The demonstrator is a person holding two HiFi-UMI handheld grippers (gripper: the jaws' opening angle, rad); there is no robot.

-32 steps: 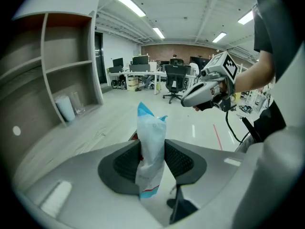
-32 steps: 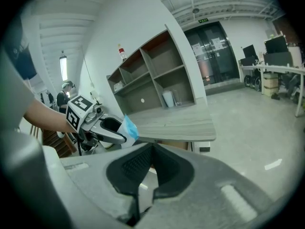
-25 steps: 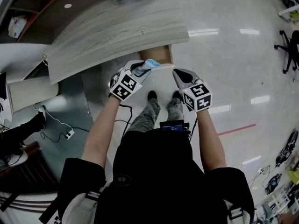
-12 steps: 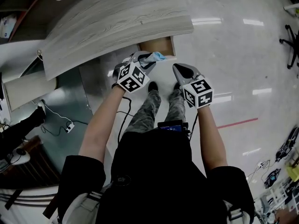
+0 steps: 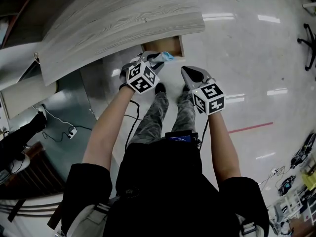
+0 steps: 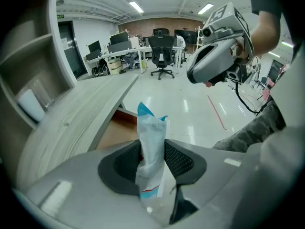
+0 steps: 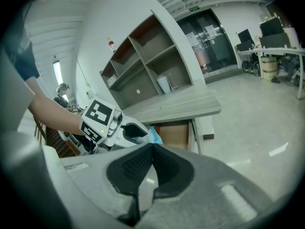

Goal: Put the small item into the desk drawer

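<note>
Between the left gripper's (image 6: 152, 147) pinching fingers (image 6: 125, 163) stands a small white-and-blue plastic packet (image 6: 151, 125), near the open brown drawer (image 5: 160, 46) beneath the grey wood-grain counter (image 5: 113, 19); the right gripper's (image 7: 151, 149) fingers (image 7: 131, 168) are pressed together.

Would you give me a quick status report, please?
Left gripper shut on small packet. Right gripper shut, empty. Drawer open, packet near its front; nothing visibly blocking.

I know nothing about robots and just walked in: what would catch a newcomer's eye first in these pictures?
Most striking is the white and blue packet, pinched upright in the left tool, dead centre of the left gripper view. Just beyond it an open wooden drawer shows under the grey desk top. The right tool, shut and empty, hangs alongside with its black and white marker cube.
</note>
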